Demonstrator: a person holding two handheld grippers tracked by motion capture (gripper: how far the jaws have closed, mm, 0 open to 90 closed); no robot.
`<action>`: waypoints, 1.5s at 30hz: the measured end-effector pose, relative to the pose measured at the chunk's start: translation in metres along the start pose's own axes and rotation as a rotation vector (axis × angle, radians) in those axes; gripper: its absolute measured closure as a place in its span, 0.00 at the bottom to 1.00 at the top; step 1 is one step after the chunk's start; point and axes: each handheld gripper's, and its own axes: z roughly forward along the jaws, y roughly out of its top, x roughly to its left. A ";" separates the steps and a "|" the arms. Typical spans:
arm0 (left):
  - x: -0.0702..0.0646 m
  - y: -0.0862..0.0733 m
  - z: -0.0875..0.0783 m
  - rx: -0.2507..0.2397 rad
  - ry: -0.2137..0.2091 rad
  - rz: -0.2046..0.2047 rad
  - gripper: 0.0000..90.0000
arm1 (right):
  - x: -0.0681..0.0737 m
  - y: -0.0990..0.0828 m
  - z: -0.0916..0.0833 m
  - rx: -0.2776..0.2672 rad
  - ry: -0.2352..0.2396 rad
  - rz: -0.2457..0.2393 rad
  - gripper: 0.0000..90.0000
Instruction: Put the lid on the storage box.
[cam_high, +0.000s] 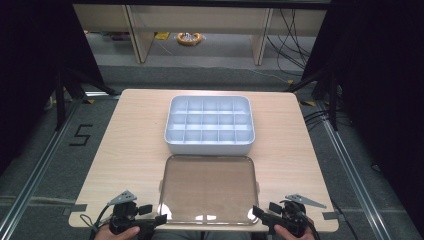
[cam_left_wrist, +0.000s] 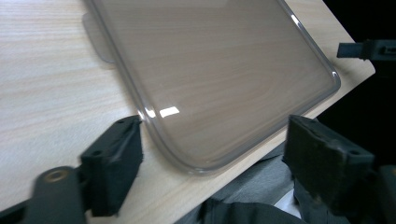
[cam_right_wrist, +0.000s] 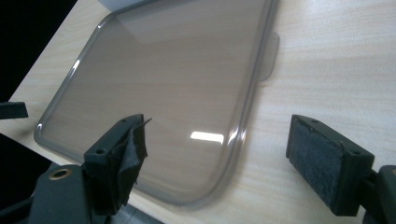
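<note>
At the near left corner of the pale wood-grain worktop (cam_high: 125, 150), the left gripper (cam_high: 152, 214) is held in a hand, its jaws spread wide to either side of the near left corner of the lid (cam_high: 208, 189); nothing is gripped, and the padded faces are seen clear of the rim in the left gripper view. The lid, a flat, smoky, translucent plastic sheet with rounded corners, a raised glossy rim and small side tabs, is laid along the near edge of the worktop, just in front of the organiser box (cam_high: 210, 125). That box is seen as pale, matte plastic, rectangular and divided into a grid of small compartments. At the near right corner, the right gripper (cam_high: 264, 212) is likewise held wide open astride the lid's right corner, nothing clamped between its felt-like pads.
</note>
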 end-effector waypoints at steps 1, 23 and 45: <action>0.001 0.002 0.001 0.007 0.013 0.015 0.26 | -0.001 0.002 0.004 -0.010 0.005 -0.023 0.26; 0.024 0.025 0.028 0.075 0.066 0.003 0.47 | -0.001 0.017 0.028 0.029 -0.012 -0.046 0.27; 0.021 0.018 0.023 0.088 0.038 0.003 0.47 | -0.008 0.009 0.025 0.019 0.071 0.255 0.49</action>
